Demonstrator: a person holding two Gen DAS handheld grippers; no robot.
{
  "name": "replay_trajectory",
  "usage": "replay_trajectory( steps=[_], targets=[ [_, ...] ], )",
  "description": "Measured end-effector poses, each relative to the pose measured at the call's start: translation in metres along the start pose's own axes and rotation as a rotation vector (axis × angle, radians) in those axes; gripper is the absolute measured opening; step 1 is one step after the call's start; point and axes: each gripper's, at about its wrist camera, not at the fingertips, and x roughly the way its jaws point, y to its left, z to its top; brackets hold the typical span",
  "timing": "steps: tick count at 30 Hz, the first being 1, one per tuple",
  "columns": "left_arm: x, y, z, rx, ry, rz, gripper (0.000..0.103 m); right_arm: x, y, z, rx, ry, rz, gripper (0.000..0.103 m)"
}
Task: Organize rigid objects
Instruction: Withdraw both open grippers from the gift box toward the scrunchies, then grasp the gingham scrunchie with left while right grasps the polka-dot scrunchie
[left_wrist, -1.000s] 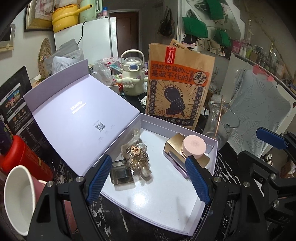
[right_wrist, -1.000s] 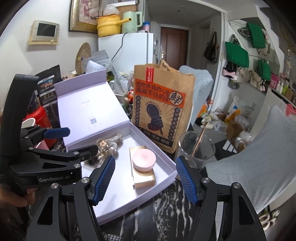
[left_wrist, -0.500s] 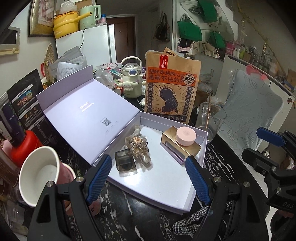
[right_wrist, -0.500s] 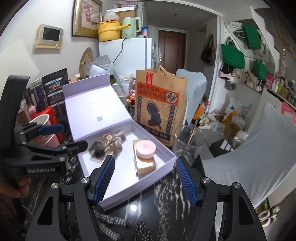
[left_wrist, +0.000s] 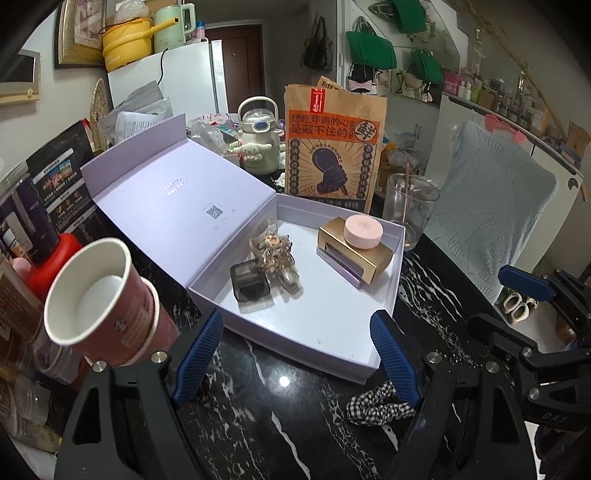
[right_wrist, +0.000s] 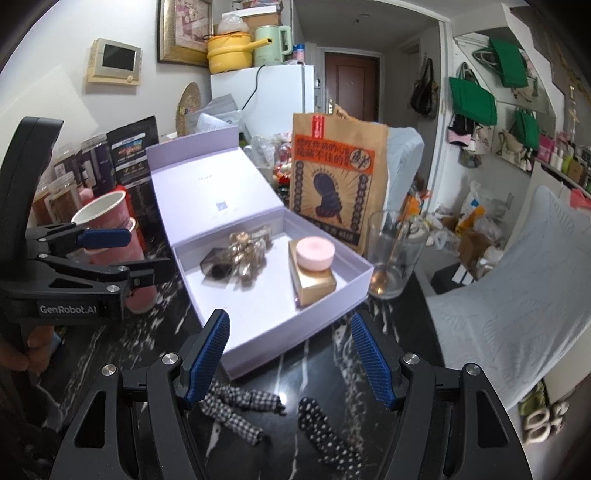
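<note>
Here the lavender gift box (left_wrist: 388, 295) lies open on the black marble table (left_wrist: 295, 424), its lid (left_wrist: 177, 206) leaning back on the far left side. It looks like stiff, light card; a judgement is that it would slide if pushed and is best taken by a side wall.

Inside, at the right, the gold carton (left_wrist: 364, 254) sits on a thin purple case, and the pink round jar (left_wrist: 363, 231) rests on top of the carton. The stack looks rigid but loose: the jar seems smooth and liable to slip, so a hold across its round side appears safest, and the carton would take a hold across its flat faces.

At the left of the tray, the dark glass-like square (left_wrist: 251, 286) touches the golden charm cluster (left_wrist: 275, 254); the cluster looks jangly and irregular, likely to snag, and the square probably hard and slick.

The left gripper (left_wrist: 295, 354) and right gripper (right_wrist: 290, 360) both hover short of the box's near wall, jaws apart and holding nothing.

Around the box: a printed paper bag (left_wrist: 332, 151) stands just behind it, a clear glass (right_wrist: 391, 254) with a thin stick stands just beside its right corner and looks fragile, and stacked paper cups (left_wrist: 99, 306) lean near the left. Checked fabric ties (right_wrist: 236, 410) and a dotted one (right_wrist: 328, 432) lie on the table beneath the right gripper, soft obstacles on the approach.
</note>
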Motion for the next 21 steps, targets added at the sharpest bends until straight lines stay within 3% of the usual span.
replay_trajectory(
  steps=[14,21],
  targets=[
    [0.008,-0.002,-0.044,-0.026,0.048,-0.114,0.082,0.005,-0.002,-0.046,0.035,0.062,0.01,0.069],
    [0.018,-0.015,-0.062,0.01,0.067,-0.157,0.082,0.005,-0.007,-0.065,0.058,0.081,-0.01,0.069]
  ],
)
